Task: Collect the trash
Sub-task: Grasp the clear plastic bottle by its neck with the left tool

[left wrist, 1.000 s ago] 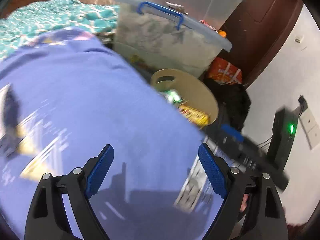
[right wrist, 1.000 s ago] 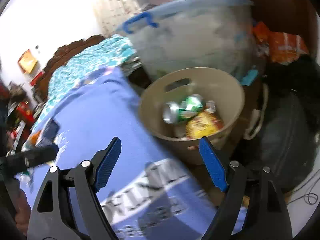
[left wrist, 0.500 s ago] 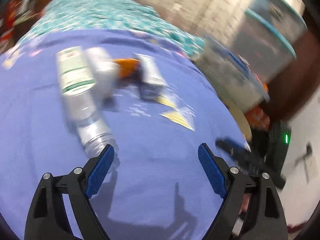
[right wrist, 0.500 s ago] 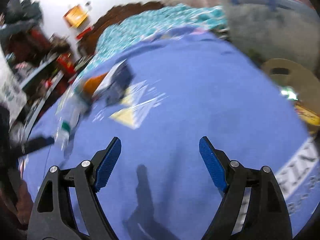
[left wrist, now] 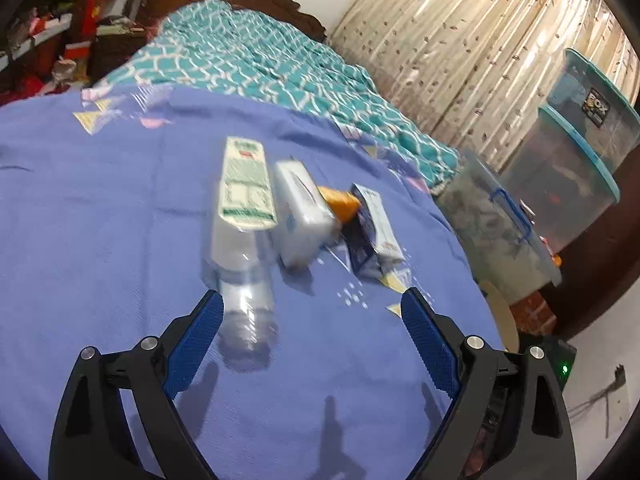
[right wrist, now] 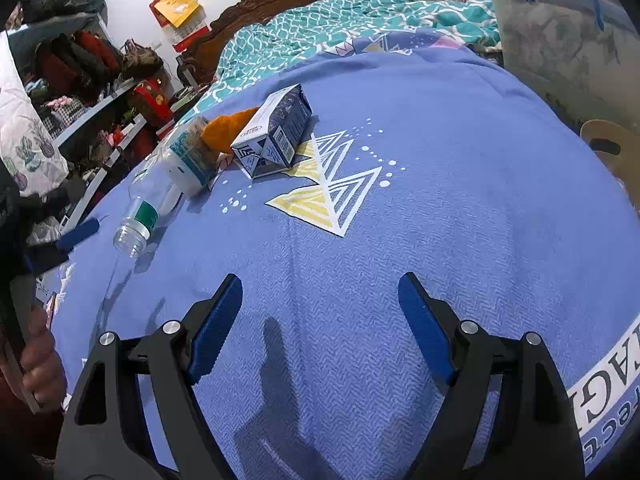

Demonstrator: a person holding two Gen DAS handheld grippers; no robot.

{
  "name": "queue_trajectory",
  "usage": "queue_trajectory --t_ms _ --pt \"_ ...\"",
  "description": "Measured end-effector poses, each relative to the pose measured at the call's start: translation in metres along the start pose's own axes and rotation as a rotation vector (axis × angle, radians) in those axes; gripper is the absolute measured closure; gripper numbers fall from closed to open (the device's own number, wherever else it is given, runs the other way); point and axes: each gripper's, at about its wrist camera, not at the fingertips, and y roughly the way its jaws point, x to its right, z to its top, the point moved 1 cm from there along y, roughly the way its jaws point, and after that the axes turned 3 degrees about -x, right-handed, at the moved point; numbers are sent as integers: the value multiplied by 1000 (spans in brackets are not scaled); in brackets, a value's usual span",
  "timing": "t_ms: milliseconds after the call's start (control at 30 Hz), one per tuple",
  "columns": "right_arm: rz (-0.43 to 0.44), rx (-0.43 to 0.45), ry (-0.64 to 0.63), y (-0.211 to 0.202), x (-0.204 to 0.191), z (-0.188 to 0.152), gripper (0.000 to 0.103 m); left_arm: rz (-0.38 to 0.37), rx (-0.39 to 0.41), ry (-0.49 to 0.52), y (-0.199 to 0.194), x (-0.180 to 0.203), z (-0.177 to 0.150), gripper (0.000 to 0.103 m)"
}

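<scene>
Lying beside left claw [left wrist: 312, 312]: bottle [left wrist: 244, 264]

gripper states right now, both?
Left gripper: open, jaws just widened, holding nothing; plastic bottle lies ahead.
Right gripper: open, empty.

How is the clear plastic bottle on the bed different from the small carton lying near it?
The bottle is see-through and round, with a green-and-white label; the carton is opaque, boxy and printed dark blue and white. The bottle is longer than the carton. The bottle's open neck has no cap; the carton looks creased at its near end. Both lie on their sides on the blue bedspread.
</scene>
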Motion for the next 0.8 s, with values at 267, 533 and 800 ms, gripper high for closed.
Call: queue_trajectory --t_ms 267,533,800 --pt "18 0 2 0 2 1 22 177 -47 52 48 1 11 9" --pt "21 2 3 0 2 2 22 199 -136 14 68 -25 -4 64" --pt "6 -2 -7 1 1 1 22 245 -101 -22 18 -64 -33 64"
